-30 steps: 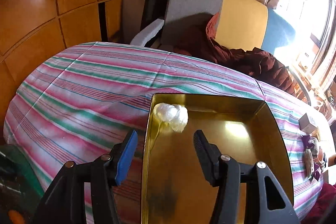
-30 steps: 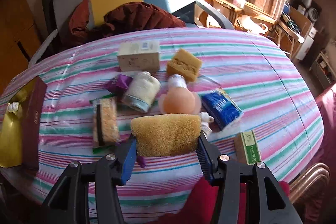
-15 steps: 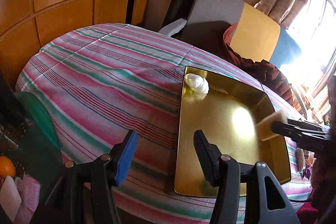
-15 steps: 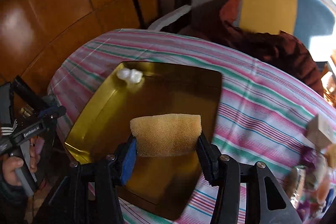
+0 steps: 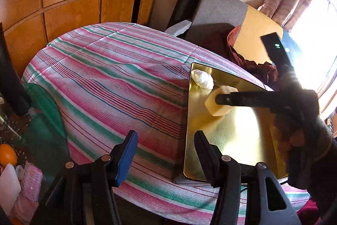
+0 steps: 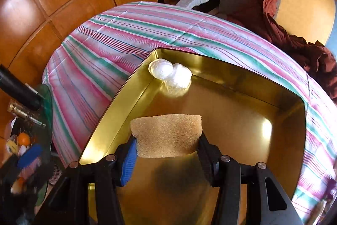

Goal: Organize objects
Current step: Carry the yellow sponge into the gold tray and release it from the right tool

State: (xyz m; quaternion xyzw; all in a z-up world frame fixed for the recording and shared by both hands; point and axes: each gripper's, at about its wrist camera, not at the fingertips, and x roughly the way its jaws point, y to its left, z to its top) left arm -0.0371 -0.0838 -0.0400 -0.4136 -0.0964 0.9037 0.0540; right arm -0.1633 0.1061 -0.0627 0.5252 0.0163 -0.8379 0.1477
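Sponge (image 6: 166, 135), pinched by the right gripper (image 6: 166, 149), hangs mid-frame over the gold tray (image 6: 242, 119) holding one white wad (image 6: 170, 75); left gripper (image 5: 164, 153) gapes empty.

- A rounded table (image 5: 109, 69) is seen, covered by a tablecloth (image 6: 118, 39) striped in pink, green and white, with thin blue lines.
- The cloth is draped over the table's edge and is creased in places.
- A shallow gold tray (image 6: 242, 119) is set directly on the cloth, toward the side nearest the chair; its near corner is seen close to the table's edge (image 5: 183, 174).
- The remaining visible stretch of cloth is left bare.
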